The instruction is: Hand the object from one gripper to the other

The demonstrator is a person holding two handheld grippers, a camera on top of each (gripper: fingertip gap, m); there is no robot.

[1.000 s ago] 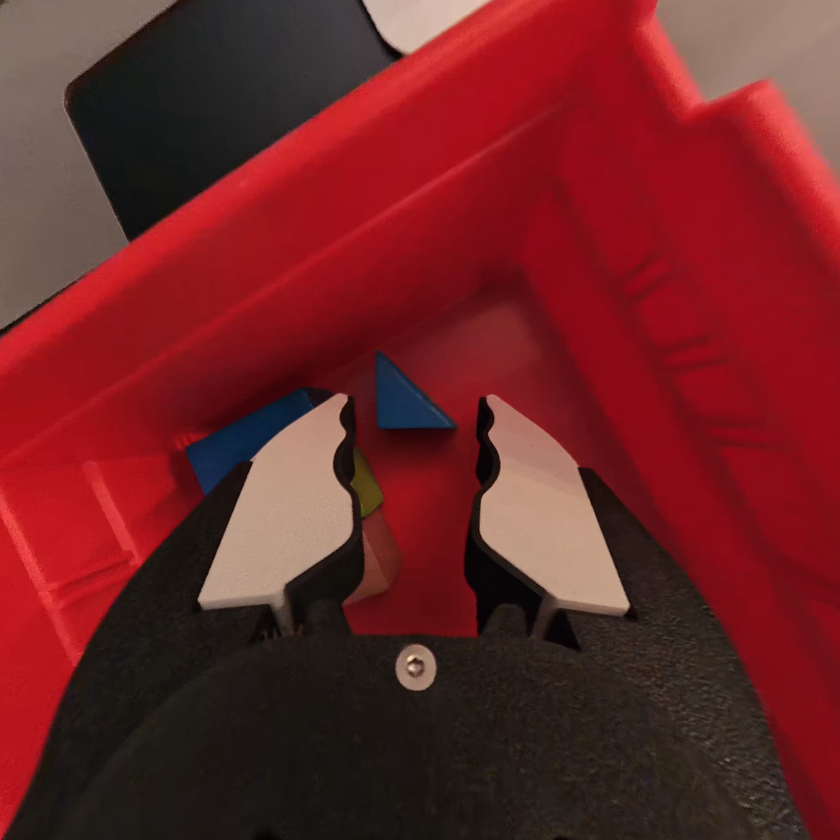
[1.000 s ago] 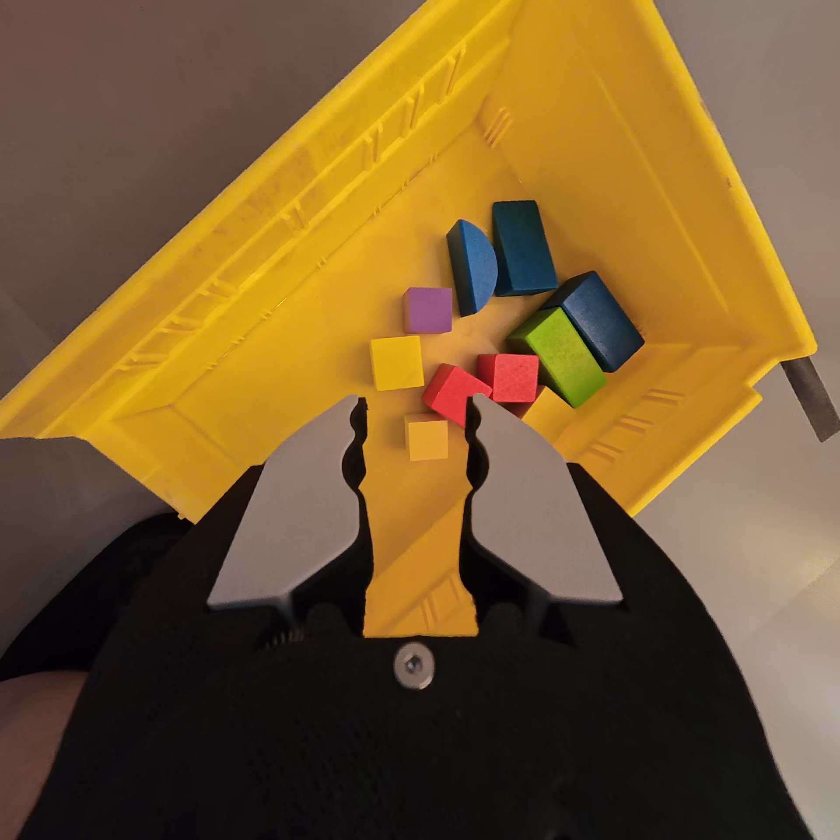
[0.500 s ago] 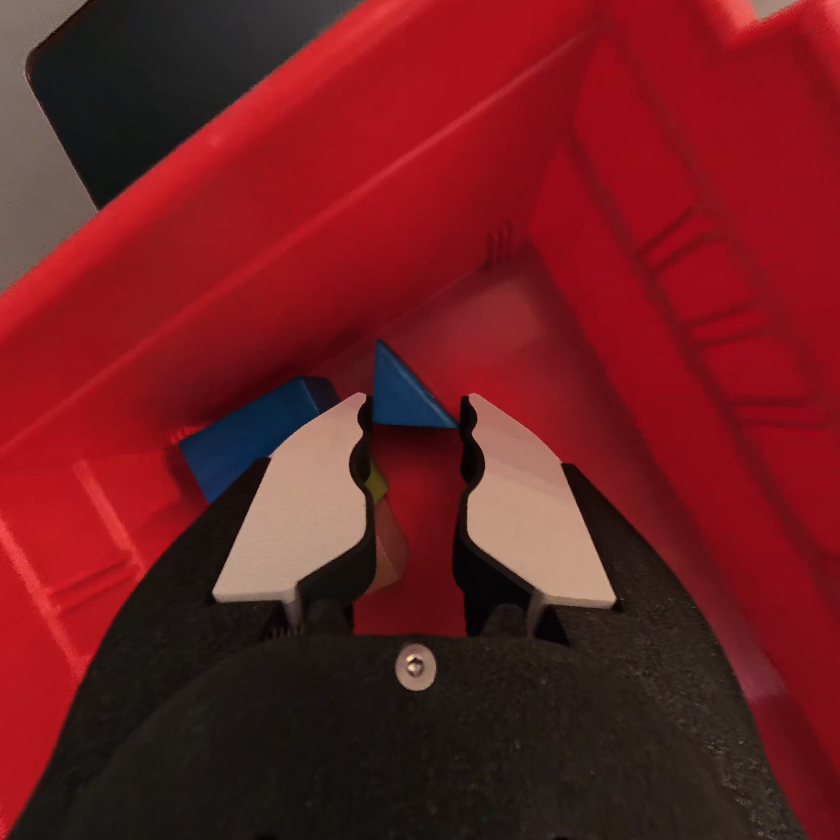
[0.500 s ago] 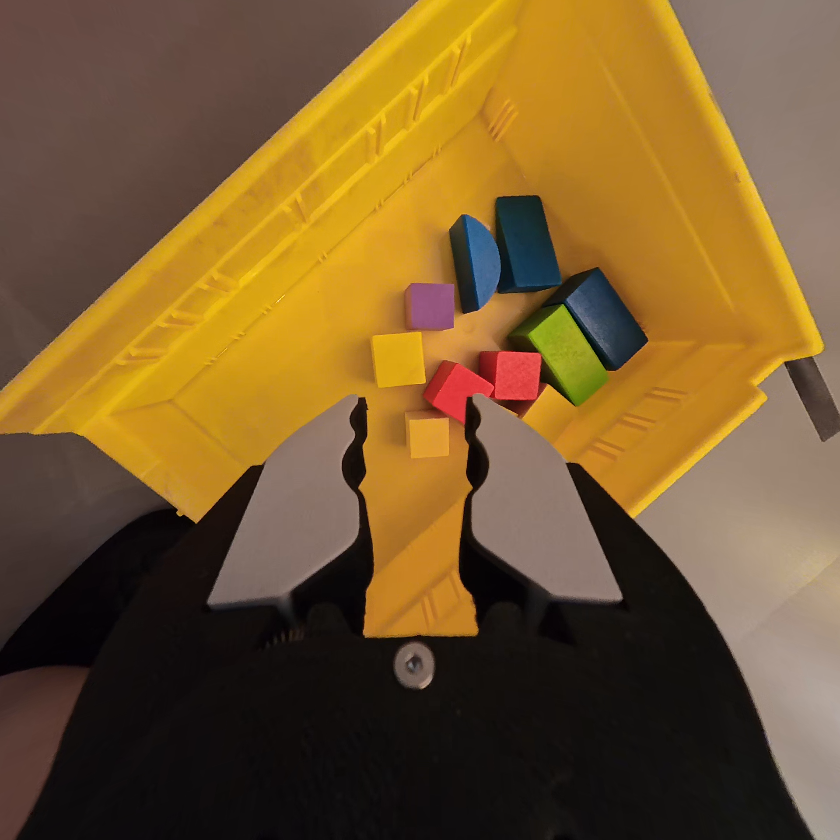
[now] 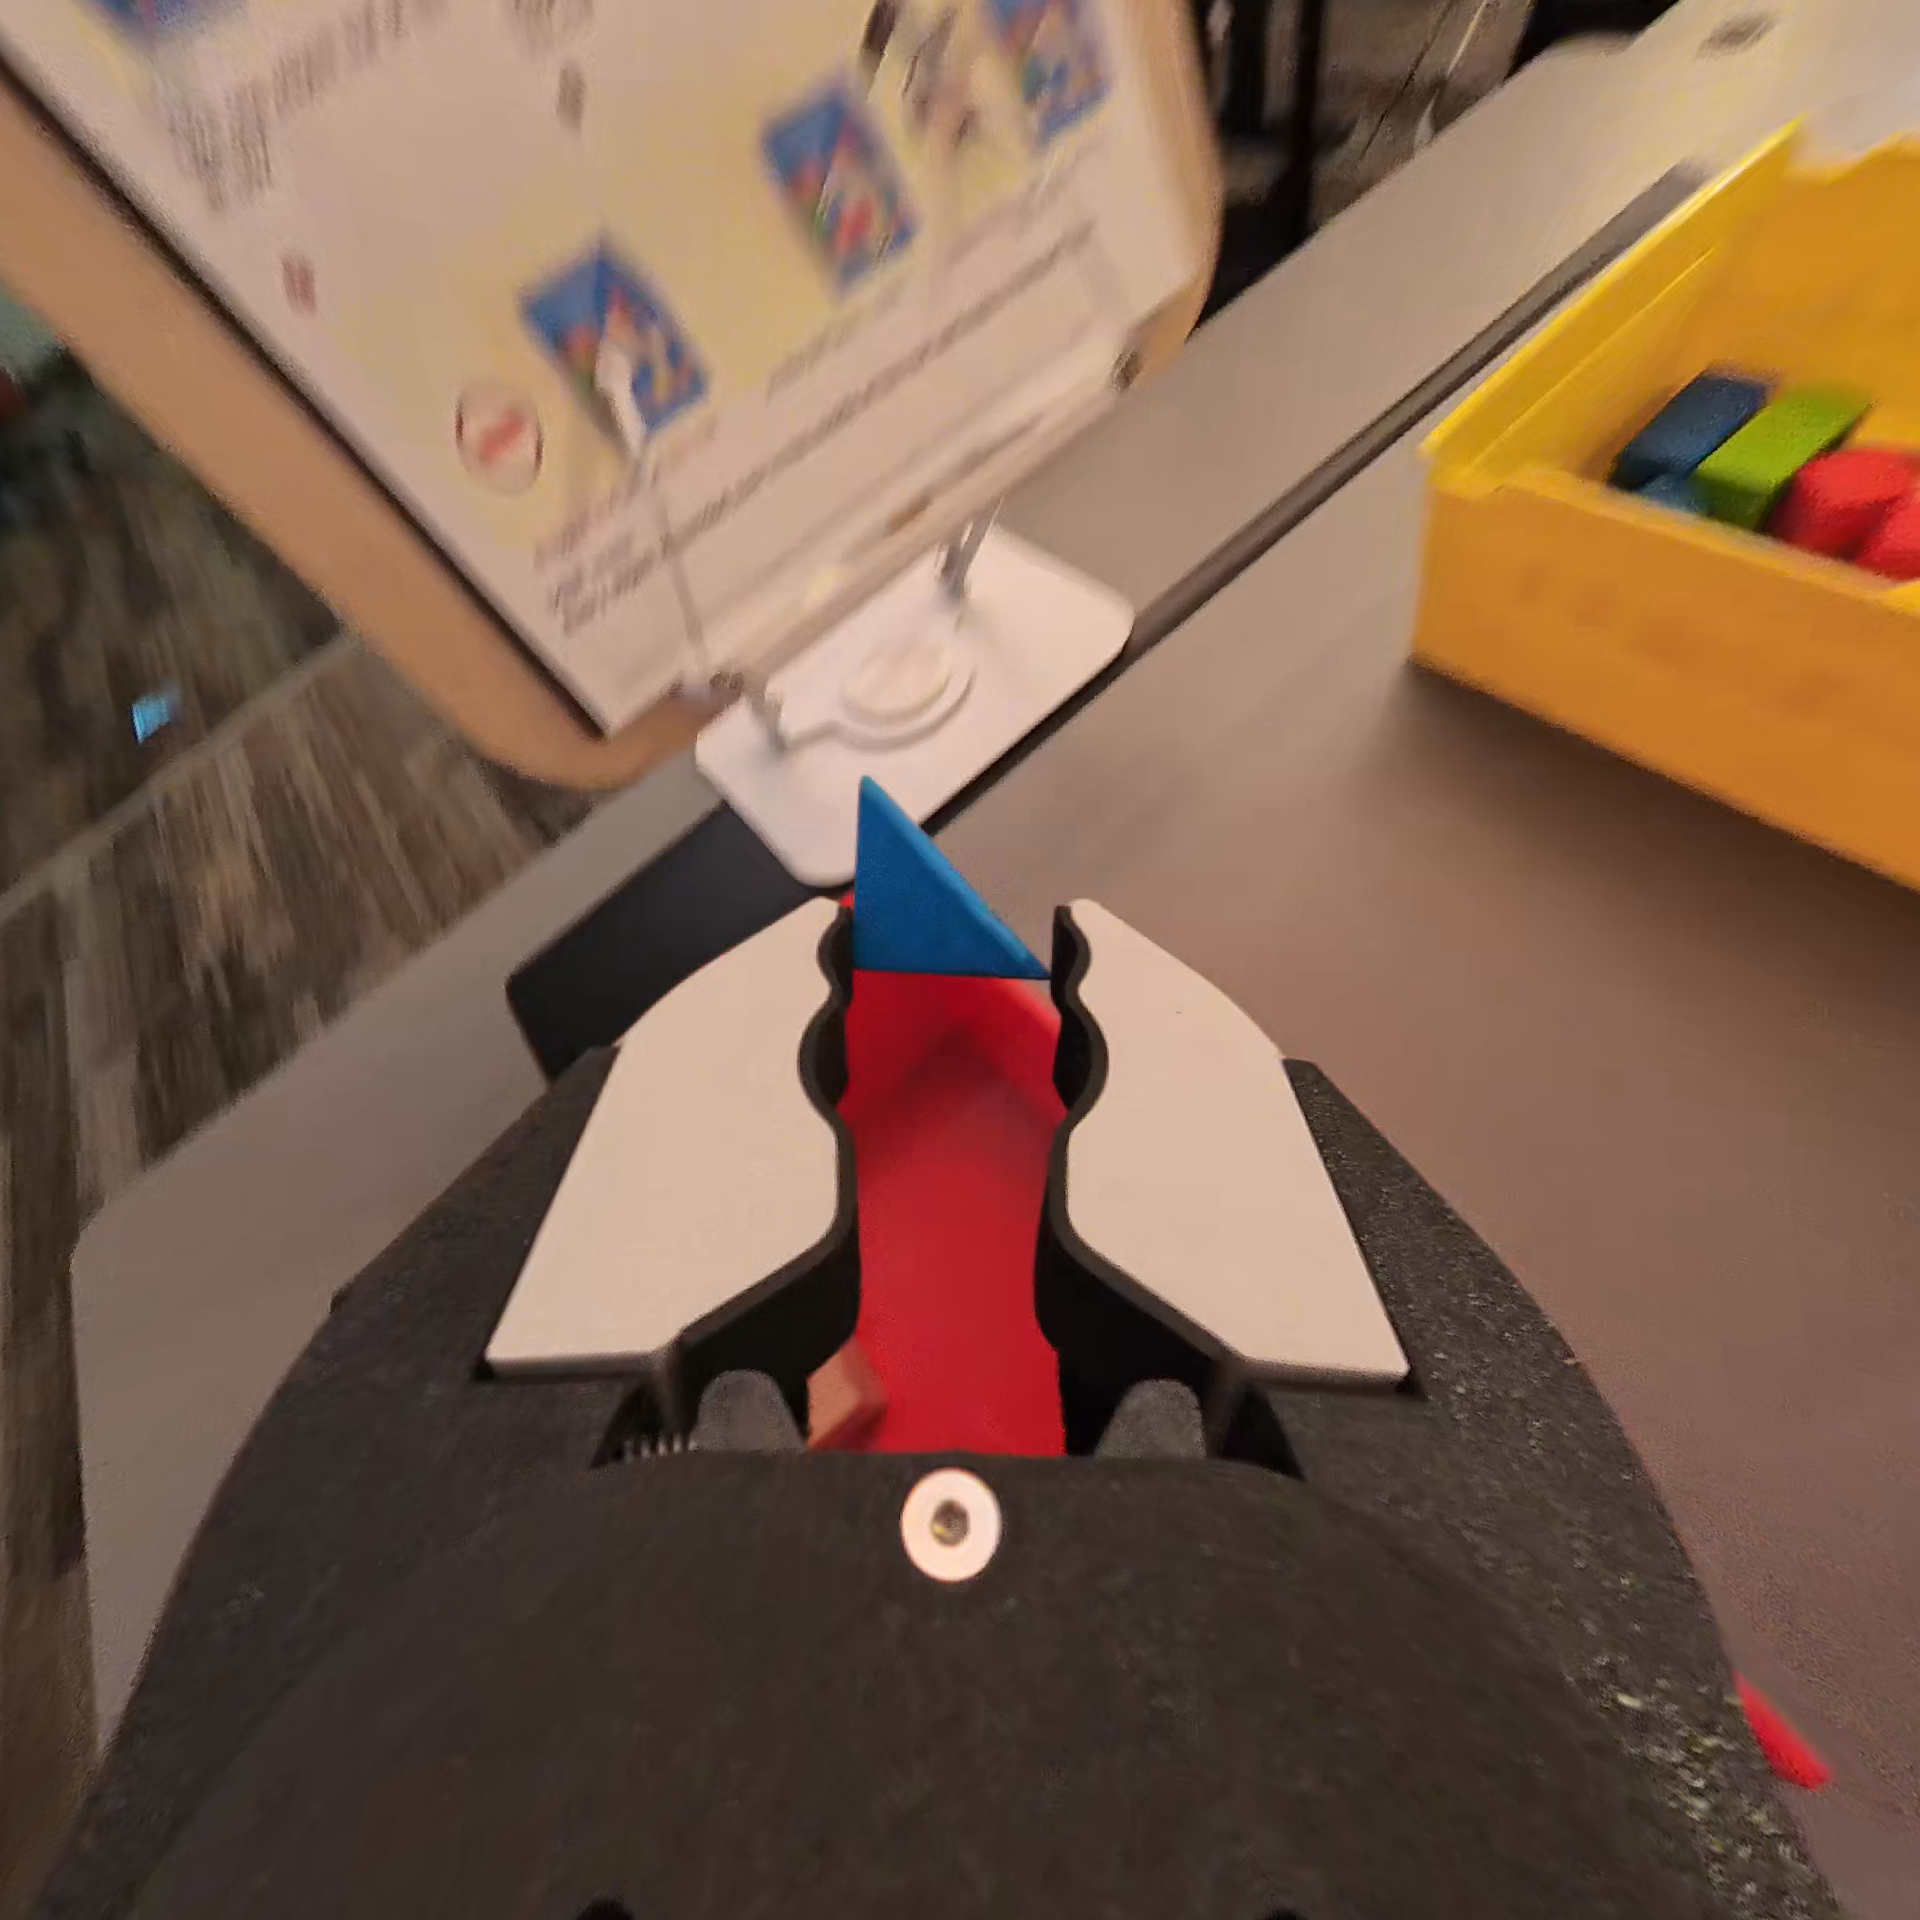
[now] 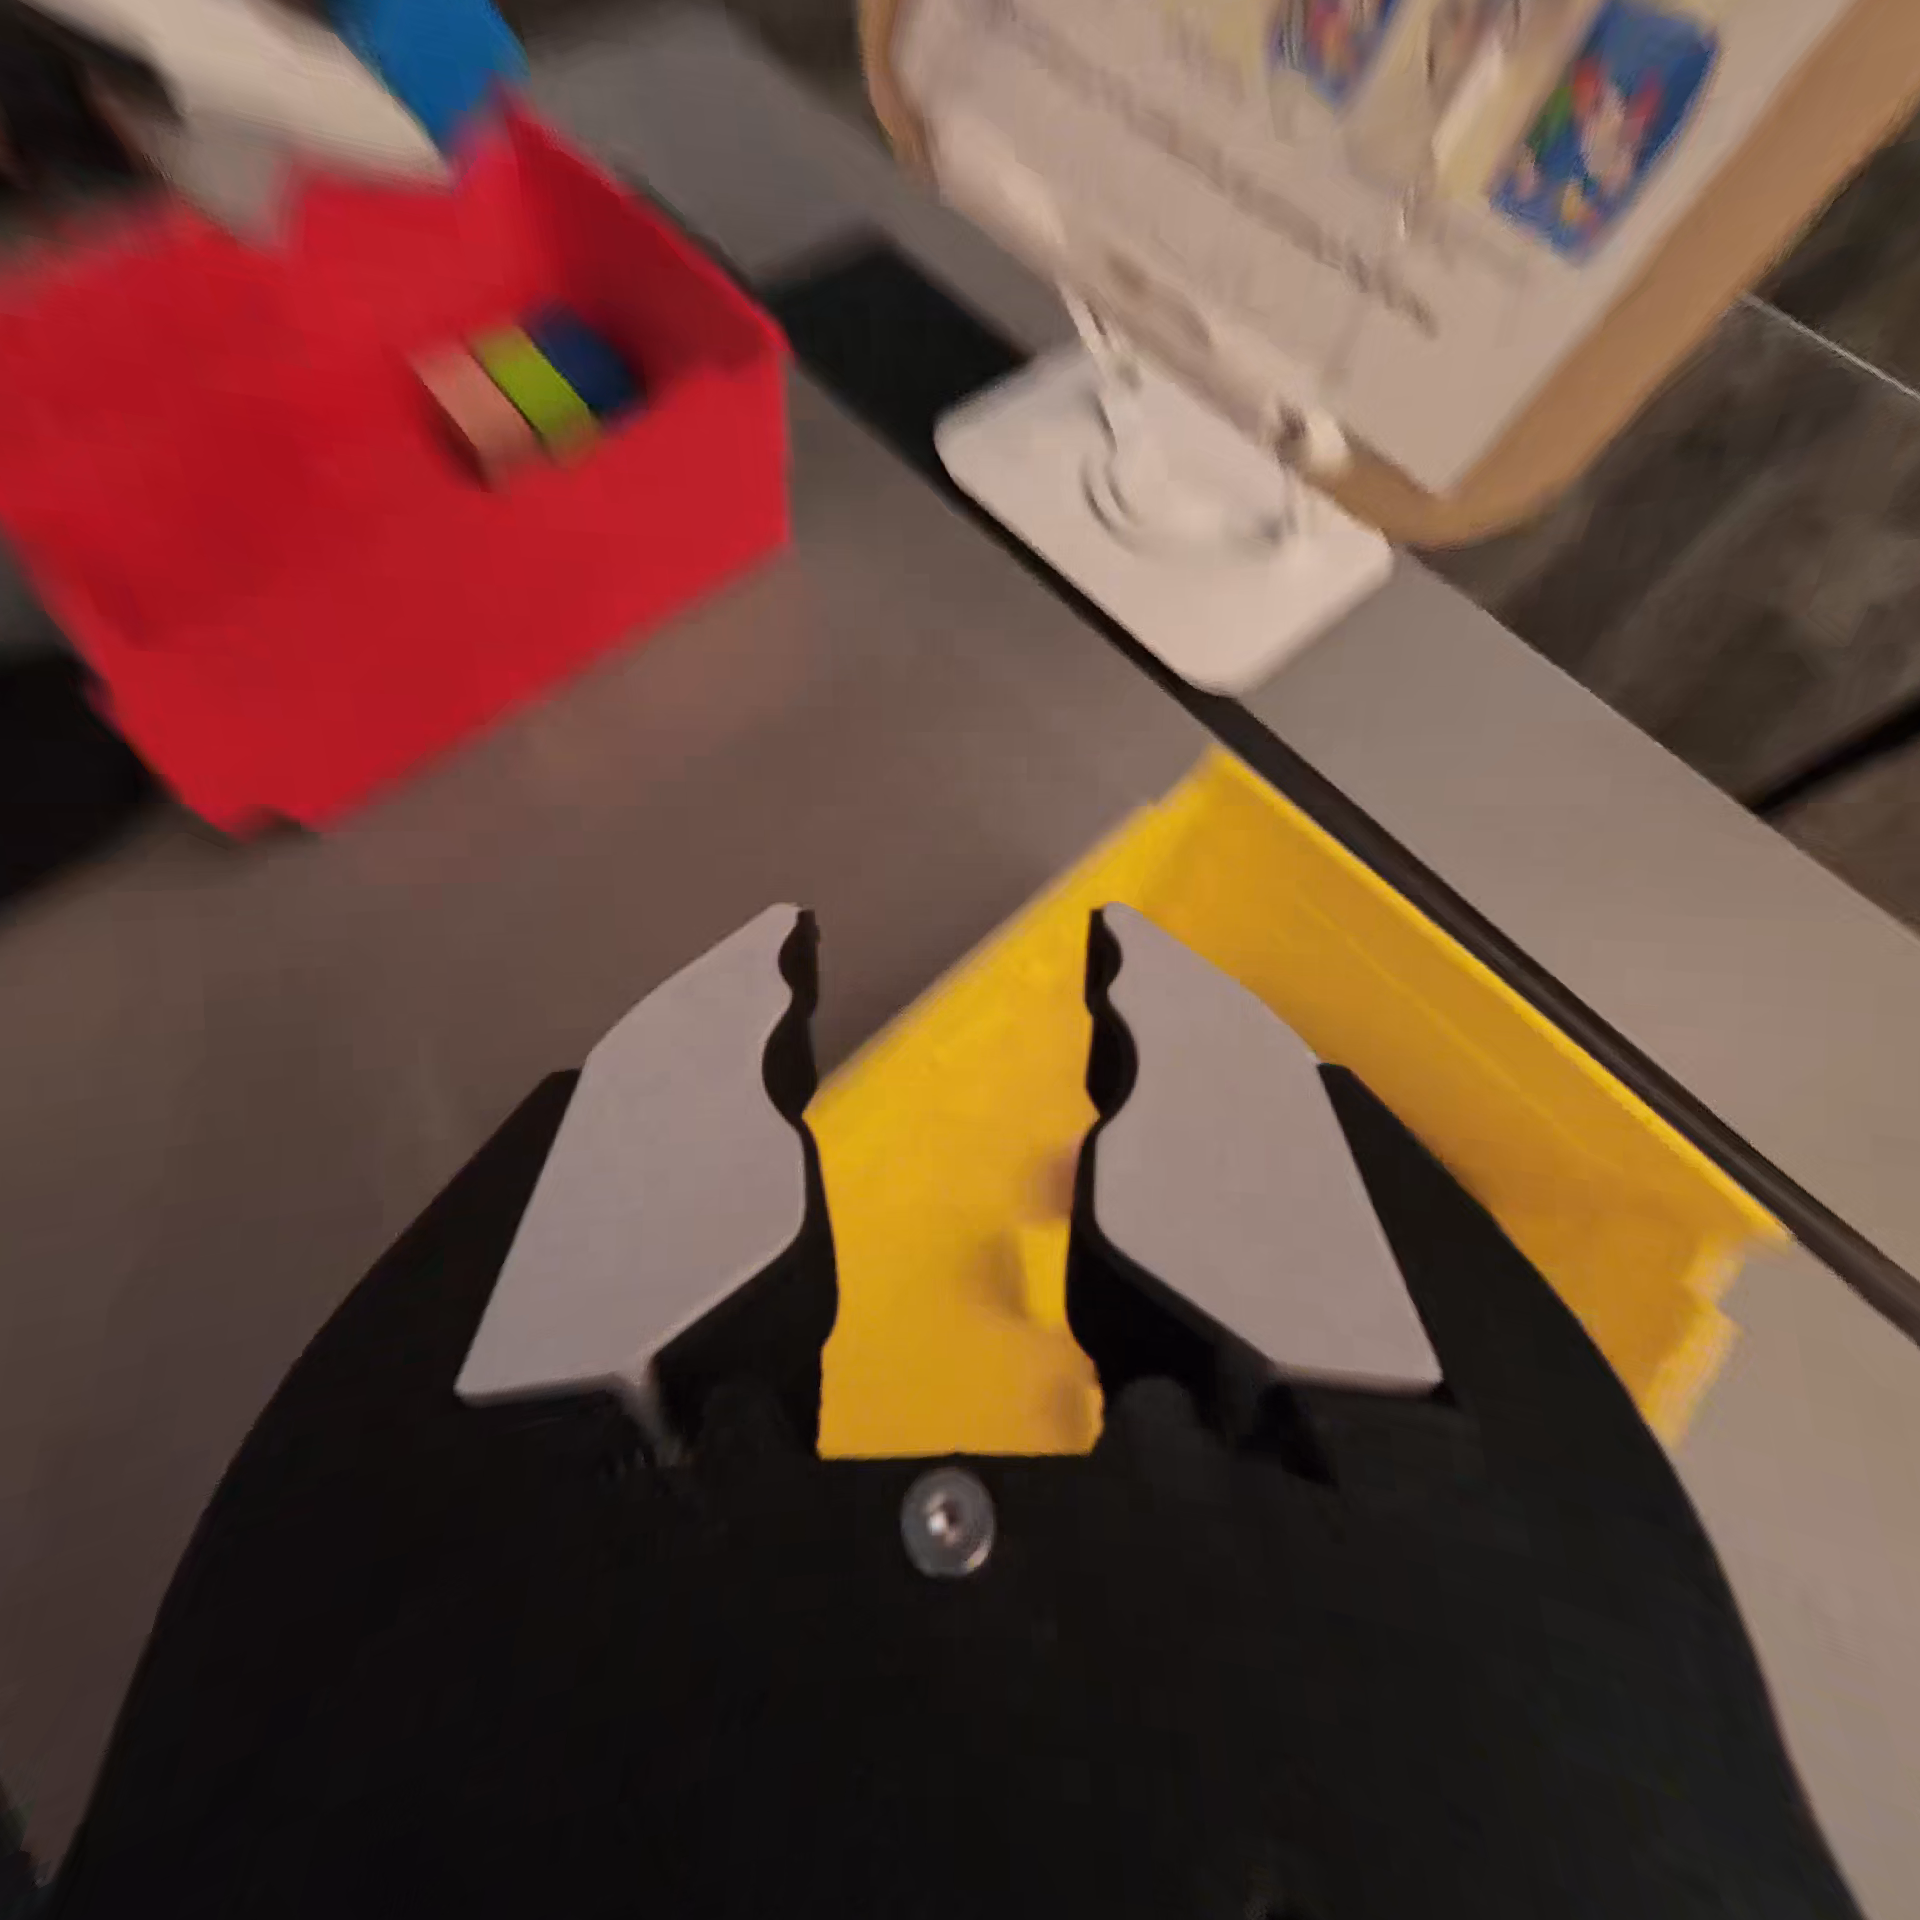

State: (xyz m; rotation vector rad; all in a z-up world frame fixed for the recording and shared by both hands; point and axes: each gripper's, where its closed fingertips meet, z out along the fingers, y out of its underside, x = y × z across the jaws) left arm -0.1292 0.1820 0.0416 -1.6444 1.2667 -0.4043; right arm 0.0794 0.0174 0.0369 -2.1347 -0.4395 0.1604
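The left gripper (image 5: 951, 940) is clamped on a blue triangular block (image 5: 920, 914), which sits at the very tips of its two grey fingers (image 5: 717, 1132) at the centre of the left wrist view, one point standing upward. Below the block, in the gap between the fingers, the red bin (image 5: 951, 1195) shows, with a brownish block (image 5: 842, 1403) at the lower end of that gap. In the upper right of this view a yellow bin (image 5: 1621, 665) stands on the grey table (image 5: 1403, 935), holding blue, green and red blocks. A printed sign on a white stand (image 5: 935, 644) fills the upper left (heavily blurred).

In the right wrist view, the right gripper (image 6: 951, 940) has its fingers parted with nothing between them; only the yellow bin (image 6: 1299, 997) lies beneath, in the lower centre and right. The red bin (image 6: 416, 582) stands in the upper left of that frame, well apart from the yellow one, with a reddish-brown, a green and a blue block (image 6: 530, 384) on edge side by side in its far corner. At the top left corner the other gripper appears, blurred, above the red bin, with the blue block (image 6: 436, 62) at its tip. The sign's white stand (image 6: 1174, 551) stands in the upper right.
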